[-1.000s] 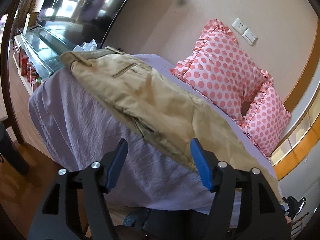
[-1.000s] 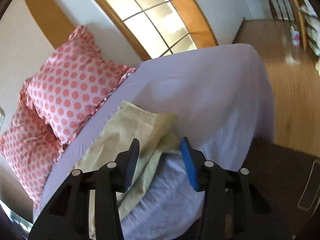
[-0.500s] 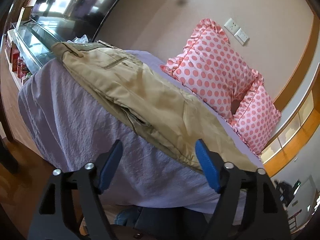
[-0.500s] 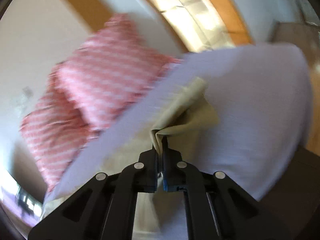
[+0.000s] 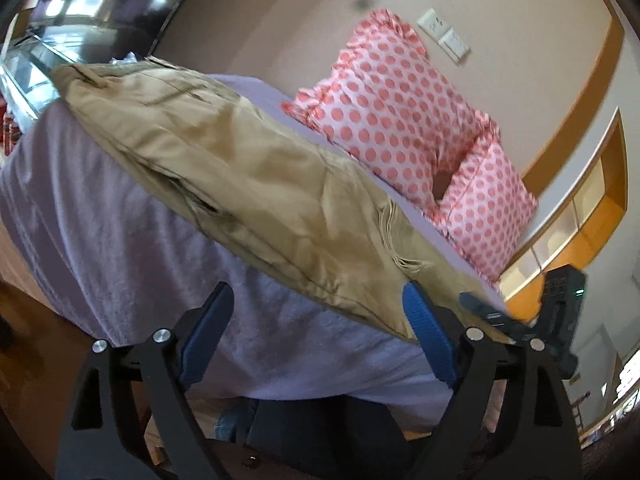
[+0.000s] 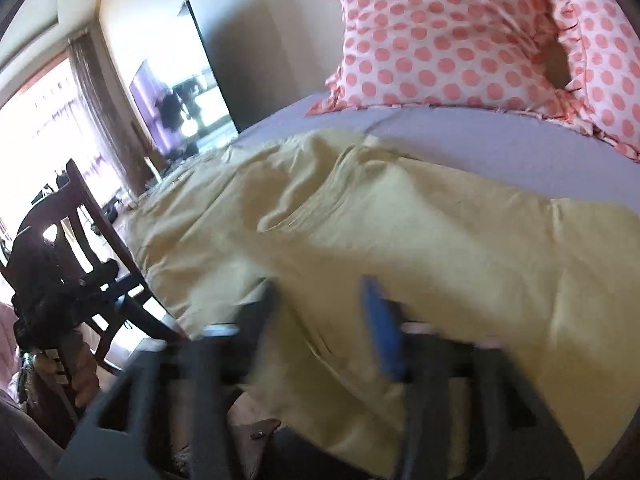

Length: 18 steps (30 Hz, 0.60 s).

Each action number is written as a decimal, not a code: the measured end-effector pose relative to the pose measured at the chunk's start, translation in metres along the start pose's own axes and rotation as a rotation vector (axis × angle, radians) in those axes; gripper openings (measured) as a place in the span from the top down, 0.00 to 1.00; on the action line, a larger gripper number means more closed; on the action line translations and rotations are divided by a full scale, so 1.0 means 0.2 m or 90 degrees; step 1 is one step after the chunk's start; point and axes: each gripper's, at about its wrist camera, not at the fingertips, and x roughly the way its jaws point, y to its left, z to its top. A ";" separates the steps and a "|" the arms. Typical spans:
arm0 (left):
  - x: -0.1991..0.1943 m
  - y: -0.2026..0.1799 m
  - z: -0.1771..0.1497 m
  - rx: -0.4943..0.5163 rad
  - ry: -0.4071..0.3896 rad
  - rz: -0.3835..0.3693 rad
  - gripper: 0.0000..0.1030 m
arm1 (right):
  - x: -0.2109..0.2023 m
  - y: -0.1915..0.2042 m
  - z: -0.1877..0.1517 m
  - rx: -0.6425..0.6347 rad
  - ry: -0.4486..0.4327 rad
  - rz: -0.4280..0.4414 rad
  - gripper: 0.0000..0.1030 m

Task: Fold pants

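Tan pants [image 5: 224,168] lie along a bed with a lilac sheet [image 5: 100,240]. In the left wrist view my left gripper [image 5: 316,340] is open and empty, below the pants' near edge by the bed's side. The right gripper [image 5: 500,316] shows there at the far right, at the pants' leg end. In the blurred right wrist view the pants [image 6: 400,240] are spread wide and pale yellow. My right gripper [image 6: 324,320] hangs just over the cloth with its jaws apart and nothing between them.
Two pink polka-dot pillows [image 5: 400,108] lean on the wall at the bed's head. A dark wooden chair [image 6: 80,264] stands beside the bed. A dark TV screen [image 6: 180,100] and a bright window are behind. Wood floor lies around the bed.
My right gripper shut on the pants' leg end, carried it over toward the waist while swinging round, and has opened again. The left gripper stayed open and shifted slightly.
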 end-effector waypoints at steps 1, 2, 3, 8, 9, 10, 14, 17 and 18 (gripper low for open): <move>0.01 0.00 0.00 -0.002 0.005 -0.004 0.16 | -0.06 -0.03 0.01 0.012 -0.025 0.003 0.17; 0.04 0.00 0.01 -0.012 0.013 -0.013 0.16 | -0.10 -0.05 0.01 0.021 -0.037 0.005 0.17; 0.06 0.00 0.01 -0.021 0.019 -0.019 0.17 | -0.11 -0.05 0.02 0.027 -0.044 0.001 0.17; 0.11 -0.01 0.06 -0.051 0.024 -0.014 0.16 | -0.13 -0.10 0.01 0.064 -0.047 -0.005 0.16; 0.11 0.00 0.07 -0.068 0.026 -0.014 0.16 | -0.12 -0.10 0.01 0.069 -0.045 -0.002 0.16; 0.11 0.01 0.08 -0.080 0.030 -0.020 0.15 | -0.11 -0.10 0.02 0.071 -0.043 0.001 0.16; 0.05 0.06 0.14 -0.106 0.010 -0.008 0.15 | -0.08 -0.12 0.01 0.080 -0.036 0.009 0.16; 0.04 0.09 0.20 -0.120 -0.008 0.003 0.15 | -0.07 -0.13 -0.01 0.089 -0.033 0.012 0.16; 0.03 0.11 0.22 -0.128 -0.010 -0.003 0.15 | -0.07 -0.14 -0.01 0.094 -0.032 0.013 0.16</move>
